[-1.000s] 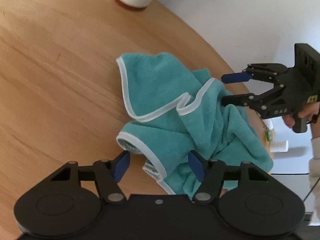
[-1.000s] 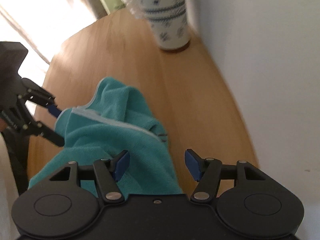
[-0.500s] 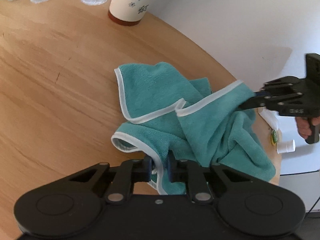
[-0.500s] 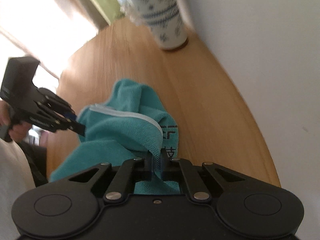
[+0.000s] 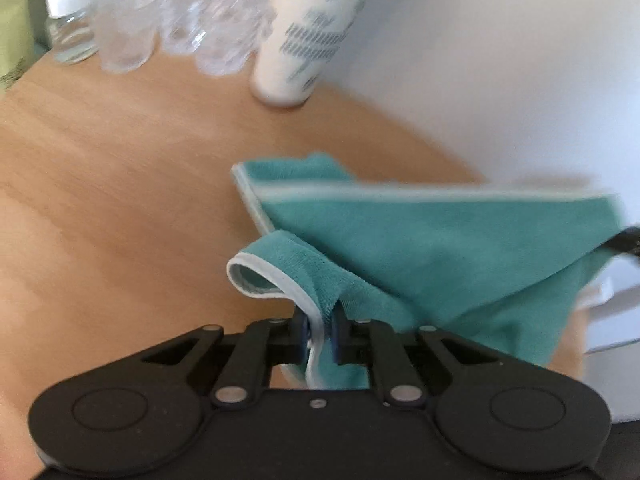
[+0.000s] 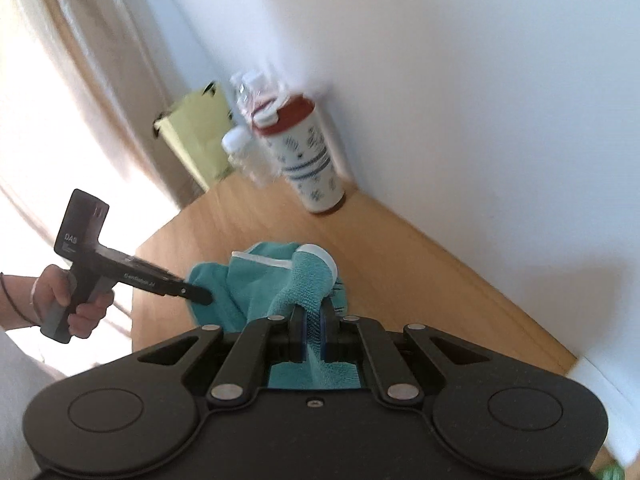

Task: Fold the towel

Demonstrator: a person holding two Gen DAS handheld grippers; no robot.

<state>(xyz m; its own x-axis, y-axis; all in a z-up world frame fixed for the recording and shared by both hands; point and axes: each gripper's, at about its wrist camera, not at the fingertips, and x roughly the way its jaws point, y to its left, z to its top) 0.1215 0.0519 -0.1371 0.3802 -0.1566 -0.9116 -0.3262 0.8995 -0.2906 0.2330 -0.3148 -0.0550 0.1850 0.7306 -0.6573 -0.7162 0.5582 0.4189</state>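
Both grippers now closed vs. 1 s ago: left gripper jaws pinching teal towel hem, right gripper jaws pinching opposite edge; towel stretched, lifting off wooden surface.

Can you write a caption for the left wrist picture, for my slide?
Left gripper pinches the teal towel by its white edge above the wooden table.

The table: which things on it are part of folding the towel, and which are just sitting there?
Part of the job:
teal towel
left gripper, shut on towel
right gripper, shut on towel

Just lying about:
patterned tumbler
clear bottles
small white-capped jar
wooden table
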